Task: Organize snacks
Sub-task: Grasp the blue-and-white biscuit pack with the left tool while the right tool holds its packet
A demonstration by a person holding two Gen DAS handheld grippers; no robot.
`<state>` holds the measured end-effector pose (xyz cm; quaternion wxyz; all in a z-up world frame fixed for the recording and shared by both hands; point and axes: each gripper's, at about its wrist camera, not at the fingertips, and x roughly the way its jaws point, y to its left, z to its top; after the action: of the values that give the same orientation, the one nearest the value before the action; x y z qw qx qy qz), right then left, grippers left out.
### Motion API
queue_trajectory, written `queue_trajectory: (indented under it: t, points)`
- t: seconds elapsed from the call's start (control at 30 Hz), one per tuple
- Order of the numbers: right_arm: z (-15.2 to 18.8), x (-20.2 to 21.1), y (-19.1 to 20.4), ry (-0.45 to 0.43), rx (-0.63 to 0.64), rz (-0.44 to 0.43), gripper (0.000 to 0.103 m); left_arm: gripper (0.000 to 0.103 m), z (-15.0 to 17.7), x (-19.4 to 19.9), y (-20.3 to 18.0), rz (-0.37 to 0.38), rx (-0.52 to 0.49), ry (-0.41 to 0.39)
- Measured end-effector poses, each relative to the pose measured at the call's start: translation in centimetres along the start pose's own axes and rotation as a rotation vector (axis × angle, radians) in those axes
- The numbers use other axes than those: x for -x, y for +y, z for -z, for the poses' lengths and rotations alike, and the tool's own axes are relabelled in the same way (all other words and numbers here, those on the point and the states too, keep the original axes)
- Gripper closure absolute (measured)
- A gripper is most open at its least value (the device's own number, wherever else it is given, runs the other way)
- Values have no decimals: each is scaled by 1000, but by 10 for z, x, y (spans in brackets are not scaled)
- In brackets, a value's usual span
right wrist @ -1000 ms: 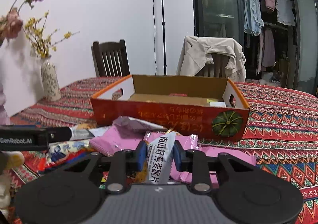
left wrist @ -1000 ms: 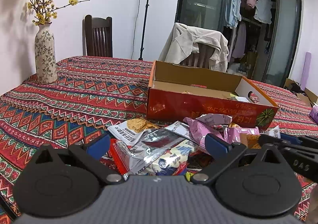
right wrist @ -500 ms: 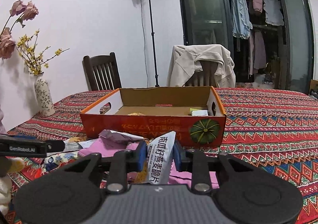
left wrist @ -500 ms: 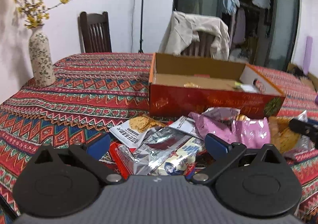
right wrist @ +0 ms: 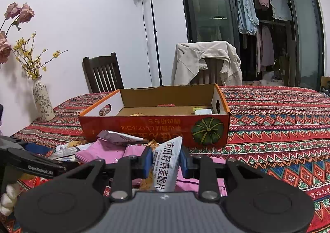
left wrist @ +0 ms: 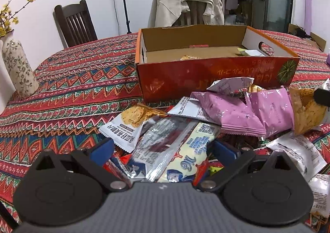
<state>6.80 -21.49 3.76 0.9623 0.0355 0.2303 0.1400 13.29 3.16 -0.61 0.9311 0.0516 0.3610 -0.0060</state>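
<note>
Left wrist view: looks forward and down from close above the snack pile [left wrist: 185, 129], toward the orange box [left wrist: 216, 71]. Right wrist view: lower, nearly level, facing the box [right wrist: 154, 127] front. Both share box, patterned tablecloth [right wrist: 278, 119], vase [left wrist: 18, 69], chairs.

Ahead of the left gripper [left wrist: 163, 147], the snack packets [left wrist: 206, 121] lie heaped on the table [left wrist: 82, 80], with the cardboard box [left wrist: 206, 76] just behind them. A vase [left wrist: 18, 67] stands far left, two chairs behind the table. The right gripper [right wrist: 166, 160] pinches an upright packet [right wrist: 166, 165] before the box.
</note>
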Motion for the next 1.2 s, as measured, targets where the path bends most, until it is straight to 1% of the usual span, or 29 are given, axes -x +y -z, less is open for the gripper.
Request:
queue_trajectory:
  t: [0.13, 0.2, 0.23, 0.27, 0.3, 0.47, 0.7, 0.93, 1.2]
  points:
    - [2, -1, 1, 6, 1, -3, 76, 0, 2, -12, 1, 6, 6, 18]
    - [2, -1, 1, 7, 1, -3, 76, 2, 4, -12, 3, 14, 19, 16]
    - [3, 0, 1, 6, 0, -2, 76, 9, 5, -11, 3, 20, 25, 7]
    - [3, 0, 0, 6, -2, -2, 76, 31, 7, -8, 4, 36, 32, -2]
    - [3, 1, -1, 5, -4, -1, 76, 33, 7, -7, 4, 53, 42, -1]
    - [3, 3, -1, 2, -7, -1, 76, 34, 17, 6, 2, 21, 53, -36]
    - [3, 7, 1, -5, -2, -7, 76, 34, 22, 33, 7, -11, 81, -105]
    - [-1, 14, 4, -25, 8, -9, 75, 34, 14, 60, 14, -37, 124, -197]
    - [-9, 16, 8, -45, 19, -16, 76, 34, -5, 82, 7, -24, 130, -283]
